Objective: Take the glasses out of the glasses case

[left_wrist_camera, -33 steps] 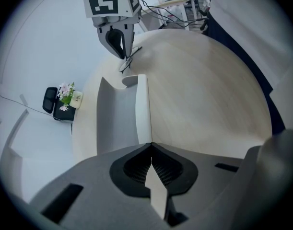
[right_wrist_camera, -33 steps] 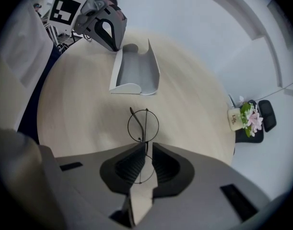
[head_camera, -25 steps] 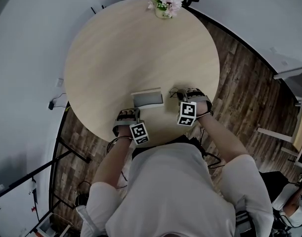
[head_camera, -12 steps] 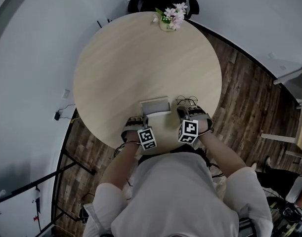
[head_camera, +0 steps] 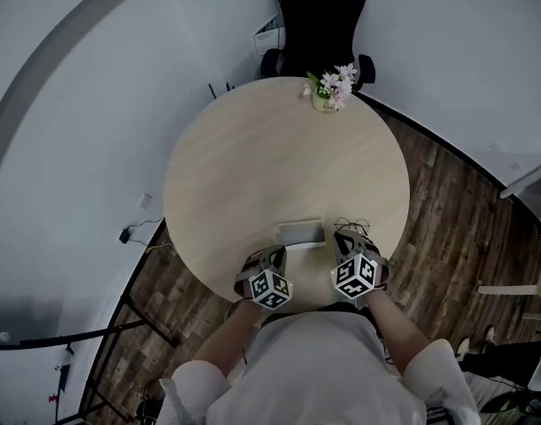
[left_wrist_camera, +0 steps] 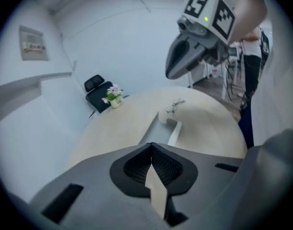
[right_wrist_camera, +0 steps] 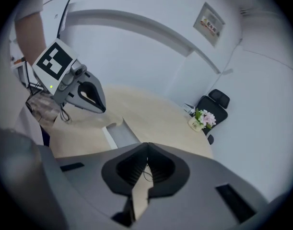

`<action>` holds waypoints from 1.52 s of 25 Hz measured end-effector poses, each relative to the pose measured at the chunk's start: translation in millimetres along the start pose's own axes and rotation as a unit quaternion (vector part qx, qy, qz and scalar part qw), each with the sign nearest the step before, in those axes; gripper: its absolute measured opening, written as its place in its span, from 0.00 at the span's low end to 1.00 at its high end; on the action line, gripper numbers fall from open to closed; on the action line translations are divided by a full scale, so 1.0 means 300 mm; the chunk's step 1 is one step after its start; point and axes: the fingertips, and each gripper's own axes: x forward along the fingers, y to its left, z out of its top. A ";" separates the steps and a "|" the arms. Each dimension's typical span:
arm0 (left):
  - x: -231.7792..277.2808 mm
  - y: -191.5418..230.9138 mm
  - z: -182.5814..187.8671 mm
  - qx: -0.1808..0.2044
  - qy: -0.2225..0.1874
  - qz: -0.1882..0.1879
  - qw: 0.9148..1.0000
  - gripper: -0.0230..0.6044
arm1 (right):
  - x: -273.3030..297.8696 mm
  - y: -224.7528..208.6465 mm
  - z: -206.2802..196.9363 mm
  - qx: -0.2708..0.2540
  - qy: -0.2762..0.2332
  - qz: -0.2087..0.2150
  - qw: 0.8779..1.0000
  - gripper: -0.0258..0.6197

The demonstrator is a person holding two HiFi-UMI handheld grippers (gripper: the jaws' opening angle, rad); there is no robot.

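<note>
While both grippers hang over the near rim of the table [head_camera: 252,166], neither grasps anything. Left gripper [left_wrist_camera: 151,147]: jaws clenched, tips meeting, bare tabletop in the slit beneath them. Right gripper [right_wrist_camera: 147,151]: jaws clenched too, pads together. A thin dark line shows in the gap below its tips; cannot tell what it is.

Case [head_camera: 301,234] lies open on the table, ahead of both jaw pairs and between them, closer to the left jaws. Pale rim, grey inside, nothing in it. Glasses [head_camera: 354,230] are out of the case, flat on the table just ahead of the right jaws and just beside the case on its right; cannot tell if they touch it. Neither jaw pair touches case or glasses.

Far ahead of both jaw pairs, at the table's opposite rim, stand flowers [head_camera: 332,89], with a black chair [head_camera: 316,16] just beyond them.
</note>
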 end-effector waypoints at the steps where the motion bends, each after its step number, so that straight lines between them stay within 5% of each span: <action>1: -0.033 0.027 0.026 -0.036 -0.019 0.010 0.999 0.04 | -0.025 -0.014 0.019 0.020 -0.012 -0.006 1.000 0.06; 7: -0.242 0.220 0.175 -0.181 -0.144 0.066 0.971 0.04 | -0.167 -0.124 0.115 0.131 -0.085 -0.036 0.987 0.06; 12: -0.398 0.327 0.197 -0.318 -0.219 0.099 0.917 0.04 | -0.263 -0.178 0.197 0.228 -0.160 -0.051 0.959 0.06; 15: -0.477 0.362 0.217 -0.343 -0.247 0.126 0.897 0.04 | -0.321 -0.195 0.249 0.273 -0.203 -0.051 0.939 0.06; 20: -0.577 0.366 0.235 -0.332 -0.264 0.145 0.894 0.04 | -0.393 -0.184 0.302 0.291 -0.238 -0.042 0.926 0.06; 25: -0.622 0.358 0.223 -0.326 -0.263 0.163 0.893 0.04 | -0.439 -0.170 0.320 0.270 -0.248 -0.043 0.929 0.06; 31: -0.622 0.357 0.194 -0.305 -0.233 0.181 0.906 0.04 | -0.449 -0.169 0.321 0.268 -0.249 -0.047 0.930 0.06; 38: -0.645 0.368 0.242 -0.318 -0.242 0.176 0.899 0.04 | -0.453 -0.197 0.289 0.273 -0.246 -0.056 0.928 0.06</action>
